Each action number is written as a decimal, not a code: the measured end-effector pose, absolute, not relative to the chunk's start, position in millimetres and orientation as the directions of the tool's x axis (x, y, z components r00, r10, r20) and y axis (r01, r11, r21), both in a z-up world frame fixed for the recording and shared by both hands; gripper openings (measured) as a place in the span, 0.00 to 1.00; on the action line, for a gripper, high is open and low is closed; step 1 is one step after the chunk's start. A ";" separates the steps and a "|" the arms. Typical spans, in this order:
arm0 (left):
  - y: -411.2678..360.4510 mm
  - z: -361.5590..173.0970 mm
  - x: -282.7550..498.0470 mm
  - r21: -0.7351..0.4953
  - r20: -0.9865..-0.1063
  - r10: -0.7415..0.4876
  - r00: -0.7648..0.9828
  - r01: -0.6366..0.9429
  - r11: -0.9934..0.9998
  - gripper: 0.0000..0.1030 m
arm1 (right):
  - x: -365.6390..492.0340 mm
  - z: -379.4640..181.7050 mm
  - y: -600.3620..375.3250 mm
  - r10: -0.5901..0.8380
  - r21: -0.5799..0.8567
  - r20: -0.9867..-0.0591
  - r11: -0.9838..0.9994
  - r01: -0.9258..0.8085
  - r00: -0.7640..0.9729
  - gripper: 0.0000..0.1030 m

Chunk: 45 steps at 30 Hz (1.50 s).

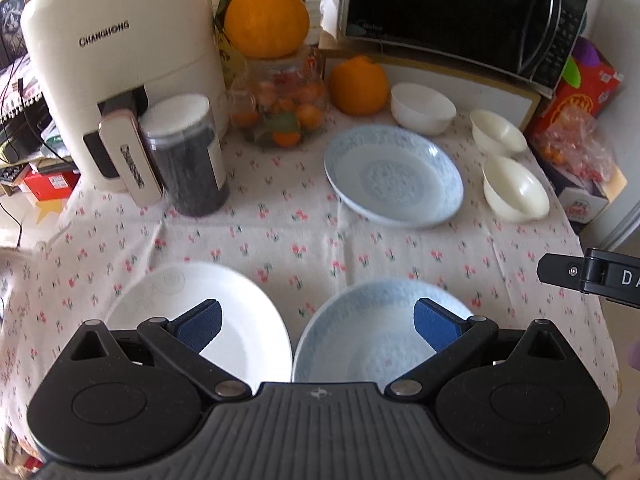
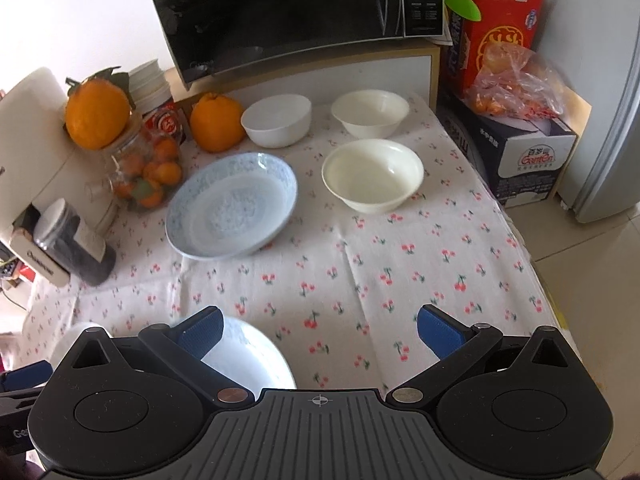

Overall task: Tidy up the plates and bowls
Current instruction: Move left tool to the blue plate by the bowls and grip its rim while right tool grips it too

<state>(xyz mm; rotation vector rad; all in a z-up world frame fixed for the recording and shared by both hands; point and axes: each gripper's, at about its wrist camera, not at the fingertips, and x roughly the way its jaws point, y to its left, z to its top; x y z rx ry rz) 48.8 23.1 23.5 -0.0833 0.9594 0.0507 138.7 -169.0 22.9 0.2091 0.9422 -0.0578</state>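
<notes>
- Air fryer [image 1: 120, 80], cream, lettered "CHANGHONG"; far left corner of the table [image 1: 280, 240], which wears a cherry-print cloth.
- Dark box [image 2: 520, 160] off the table's right edge, marked "GanTen"; other print too small to read.
- Microwave [image 1: 460, 12], black, along the far edge; its badge is blurred.
- Left gripper [image 1: 318, 326]: jaws spread wide, holding nothing, poised over the near edge above a white plate [image 1: 200, 320] and a near blue plate [image 1: 360, 340], these two just beside each other.
- Right gripper [image 2: 318, 330]: jaws spread wide, empty, over bare cloth at the near edge.
- Far blue plate [image 2: 232, 208], mid-table.
- Three white bowls [image 2: 372, 176] toward the far right corner.
</notes>
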 end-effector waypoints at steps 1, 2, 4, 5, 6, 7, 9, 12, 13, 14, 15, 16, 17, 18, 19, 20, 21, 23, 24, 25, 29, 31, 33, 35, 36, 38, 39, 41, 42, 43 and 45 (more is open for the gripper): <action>23.1 25.3 52.5 -0.046 -0.818 0.008 0.576 -0.079 0.996 0.99 | 143.5 23.6 -169.2 0.042 0.153 -0.808 0.978 0.140 0.588 1.00; 24.0 27.1 56.9 -0.043 -0.815 0.009 0.579 -0.077 0.996 0.99 | 148.2 24.0 -169.4 0.044 0.154 -0.808 0.978 0.139 0.588 1.00; 24.5 29.5 65.3 -0.037 -0.808 0.013 0.589 -0.073 0.997 0.99 | 156.6 24.5 -170.1 0.049 0.159 -0.809 0.977 0.139 0.586 1.00; 25.2 29.3 68.8 -0.035 -0.805 0.014 0.593 -0.071 0.997 0.99 | 160.5 24.0 -170.1 0.052 0.163 -0.809 0.977 0.139 0.586 1.00; 25.6 28.7 73.2 -0.037 -0.803 0.014 0.595 -0.072 0.997 0.99 | 164.7 23.3 -170.6 0.058 0.169 -0.809 0.976 0.137 0.586 1.00; 26.6 27.2 77.8 -0.041 -0.803 0.012 0.595 -0.075 0.996 0.99 | 169.0 22.3 -170.6 0.064 0.174 -0.808 0.976 0.134 0.585 1.00; 31.0 22.4 85.9 -0.059 -0.805 0.004 0.594 -0.085 0.995 0.99 | 176.7 19.0 -170.8 0.079 0.185 -0.807 0.975 0.123 0.585 1.00; 38.1 9.7 98.8 -0.089 -0.818 -0.016 0.574 -0.099 0.991 0.98 | 185.8 8.5 -174.1 0.121 0.231 -0.796 0.966 0.112 0.594 1.00; 40.7 4.4 104.2 -0.103 -0.827 -0.029 0.562 -0.100 0.990 0.97 | 188.0 2.4 -176.9 0.146 0.263 -0.789 0.958 0.113 0.596 1.00; 42.5 1.2 107.5 -0.113 -0.831 -0.037 0.555 -0.103 0.988 0.97 | 190.1 -3.9 -179.5 0.170 0.293 -0.787 0.949 0.117 0.593 1.00; 44.7 -2.9 112.0 -0.121 -0.834 -0.043 0.549 -0.106 0.987 0.96 | 194.4 -11.4 -181.2 0.190 0.317 -0.793 0.940 0.127 0.578 1.00; 46.6 -5.5 115.1 -0.127 -0.837 -0.048 0.546 -0.108 0.986 0.96 | 200.2 -18.1 -182.4 0.206 0.333 -0.805 0.933 0.137 0.556 1.00; 48.3 -9.1 119.3 -0.132 -0.841 -0.052 0.539 -0.111 0.985 0.96 | 205.4 -23.1 -183.7 0.222 0.349 -0.811 0.926 0.144 0.541 1.00; 50.3 -13.2 122.5 -0.135 -0.845 -0.052 0.533 -0.118 0.984 0.95 | 208.2 -26.9 -185.1 0.234 0.365 -0.808 0.919 0.148 0.541 1.00; 52.5 -17.1 126.5 -0.140 -0.849 -0.054 0.526 -0.126 0.982 0.94 | 212.0 -29.6 -186.6 0.246 0.382 -0.802 0.912 0.150 0.543 1.00; 54.3 -19.8 129.0 -0.147 -0.852 -0.059 0.521 -0.130 0.981 0.94 | 214.9 -31.7 -187.6 0.254 0.392 -0.799 0.907 0.152 0.545 1.00; 56.3 -23.3 132.1 -0.157 -0.855 -0.065 0.514 -0.136 0.978 0.94 | 218.7 -33.7 -188.3 0.261 0.401 -0.796 0.903 0.152 0.546 1.00; 60.2 -28.1 137.5 -0.173 -0.859 -0.076 0.507 -0.148 0.974 0.93 | 224.6 -37.1 -189.9 0.279 0.424 -0.787 0.892 0.155 0.550 1.00; 62.3 -30.3 140.2 -0.183 -0.859 -0.082 0.505 -0.154 0.971 0.93 | 227.7 -39.4 -190.1 0.288 0.436 -0.785 0.886 0.158 0.549 1.00; 64.7 -32.5 143.3 -0.195 -0.860 -0.089 0.503 -0.163 0.967 0.93 | 231.1 -42.0 -190.7 0.300 0.451 -0.782 0.877 0.164 0.547 1.00; 74.2 -40.5 153.2 -0.253 -0.854 -0.123 0.506 -0.197 0.947 0.90 | 240.5 -50.4 -192.0 0.336 0.501 -0.770 0.845 0.188 0.542 1.00; 78.7 -43.9 158.3 -0.292 -0.844 -0.148 0.516 -0.210 0.933 0.88 | 245.0 -54.4 -191.6 0.356 0.526 -0.760 0.829 0.193 0.544 1.00; 82.8 -46.7 162.4 -0.340 -0.829 -0.179 0.530 -0.223 0.914 0.84 | 248.5 -58.6 -191.5 0.372 0.547 -0.750 0.813 0.198 0.547 1.00; 85.5 -49.8 166.6 -0.384 -0.813 -0.210 0.543 -0.231 0.894 0.77 | 251.2 -63.2 -192.2 0.385 0.569 -0.739 0.796 0.206 0.553 1.00; 86.4 -51.1 168.9 -0.408 -0.805 -0.225 0.549 -0.235 0.882 0.75 | 252.6 -65.7 -192.9 0.391 0.579 -0.733 0.787 0.211 0.556 1.00; 87.6 -54.5 173.8 -0.447 -0.787 -0.252 0.563 -0.239 0.862 0.68 | 255.5 -69.8 -194.4 0.397 0.596 -0.723 0.772 0.221 0.565 0.99; 87.8 -55.9 175.8 -0.461 -0.779 -0.259 0.571 -0.243 0.854 0.66 | 256.6 -71.5 -195.5 0.400 0.606 -0.716 0.764 0.223 0.573 0.99; 88.0 -59.0 180.1 -0.487 -0.764 -0.270 0.586 -0.249 0.837 0.59 | 259.2 -74.8 -197.0 0.401 0.618 -0.703 0.754 0.226 0.587 0.99; 88.5 -60.6 182.2 -0.504 -0.753 -0.279 0.596 -0.250 0.827 0.56 | 260.9 -76.6 -197.7 0.398 0.622 -0.698 0.749 0.228 0.596 0.97; 88.6 -62.4 184.6 -0.522 -0.743 -0.290 0.603 -0.251 0.815 0.52 | 262.5 -78.7 -198.6 0.396 0.626 -0.693 0.745 0.230 0.603 0.96; 87.2 -67.4 190.2 -0.547 -0.729 -0.307 0.612 -0.252 0.798 0.46 | 265.5 -83.9 -200.3 0.399 0.640 -0.682 0.731 0.237 0.612 0.90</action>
